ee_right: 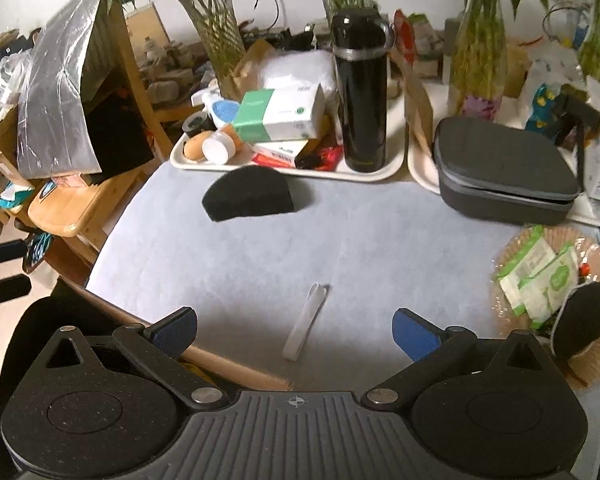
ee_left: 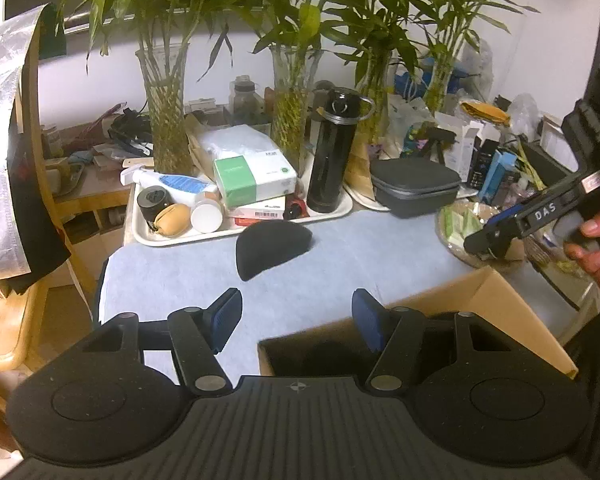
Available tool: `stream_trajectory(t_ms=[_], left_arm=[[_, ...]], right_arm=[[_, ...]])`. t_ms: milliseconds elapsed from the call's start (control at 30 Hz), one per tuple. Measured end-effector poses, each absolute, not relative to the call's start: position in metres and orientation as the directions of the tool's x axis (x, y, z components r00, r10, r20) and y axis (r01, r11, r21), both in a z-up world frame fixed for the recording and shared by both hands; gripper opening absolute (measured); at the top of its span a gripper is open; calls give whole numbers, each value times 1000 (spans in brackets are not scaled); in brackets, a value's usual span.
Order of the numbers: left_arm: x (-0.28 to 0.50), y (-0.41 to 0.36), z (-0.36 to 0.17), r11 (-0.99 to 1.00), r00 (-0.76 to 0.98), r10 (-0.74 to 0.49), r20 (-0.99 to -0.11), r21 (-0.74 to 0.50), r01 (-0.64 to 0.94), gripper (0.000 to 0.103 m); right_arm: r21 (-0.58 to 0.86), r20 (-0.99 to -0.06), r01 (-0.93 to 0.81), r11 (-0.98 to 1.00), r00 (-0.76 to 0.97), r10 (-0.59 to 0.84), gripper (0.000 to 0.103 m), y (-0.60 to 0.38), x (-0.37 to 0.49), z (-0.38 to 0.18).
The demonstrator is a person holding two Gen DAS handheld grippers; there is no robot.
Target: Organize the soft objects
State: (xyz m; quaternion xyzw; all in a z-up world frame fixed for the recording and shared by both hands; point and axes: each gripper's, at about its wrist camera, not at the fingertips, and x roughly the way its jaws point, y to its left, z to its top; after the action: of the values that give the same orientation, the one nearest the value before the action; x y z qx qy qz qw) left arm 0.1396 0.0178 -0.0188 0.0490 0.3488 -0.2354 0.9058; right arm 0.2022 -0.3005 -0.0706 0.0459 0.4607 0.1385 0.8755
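While hanging over the near edge of the pale blue mat [ee_left: 340, 256], left gripper [ee_left: 296, 316] with blue pads [ee_left: 226, 314] spread apart, nothing between them. Right pad sitting above the open cardboard box [ee_left: 452, 300] at near right; box interior dark, contents not readable. Black half-round foam pad [ee_left: 274, 246] lying flat on the mat, mid-far, just in front of the white tray [ee_left: 172, 238] and apart from both jaws. On the tray: black bottle [ee_left: 334, 152] upright, green-and-white box [ee_left: 254, 180], spray bottle [ee_left: 172, 182] on its side, tape roll [ee_left: 154, 200], tan pouch [ee_left: 174, 220]. Grey zip case [ee_left: 416, 188] to the right of the tray. Glass vases with bamboo [ee_left: 166, 116] along the far side. At far right, a hand [ee_left: 598, 240] gripping the other tool's black handle [ee_left: 540, 216].

From the right wrist view: right gripper [ee_right: 294, 332] also parted, blue pads [ee_right: 414, 338] wide, empty. White strip [ee_right: 306, 322] lying flat on the mat [ee_right: 380, 248] between the two pads, slightly farther out, touching neither. Cardboard box edge [ee_right: 236, 370] under the left pad, at near left. Foam pad [ee_right: 252, 194] far left of centre on the mat, just in front of the tray [ee_right: 388, 172], well apart from the jaws. Second black soft round thing [ee_right: 586, 318] at near right, resting on the wicker basket [ee_right: 596, 268] with green-white packets [ee_right: 540, 280]. Grey case [ee_right: 504, 172] far right; bottle [ee_right: 362, 92] upright on the tray. Wooden chair [ee_right: 80, 200] with clutter at left.
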Motion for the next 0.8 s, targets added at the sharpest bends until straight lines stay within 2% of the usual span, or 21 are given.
stream_trajectory(t_ms=[367, 433, 633, 800], left_arm=[[166, 26, -31, 896, 647, -393, -654, -115, 429, 60], [170, 28, -35, 898, 645, -392, -656, -120, 424, 60], [180, 35, -45, 903, 646, -392, -655, -139, 407, 60], [186, 42, -47, 908, 664, -396, -635, -163, 387, 60]], right_arm=[[190, -805, -282, 940, 503, 314, 102, -302, 247, -117], [176, -814, -290, 941, 495, 305, 90, -302, 256, -130], [167, -821, -384, 908, 455, 344, 75, -294, 274, -167], [182, -831, -428, 885, 414, 372, 66, -286, 286, -194]])
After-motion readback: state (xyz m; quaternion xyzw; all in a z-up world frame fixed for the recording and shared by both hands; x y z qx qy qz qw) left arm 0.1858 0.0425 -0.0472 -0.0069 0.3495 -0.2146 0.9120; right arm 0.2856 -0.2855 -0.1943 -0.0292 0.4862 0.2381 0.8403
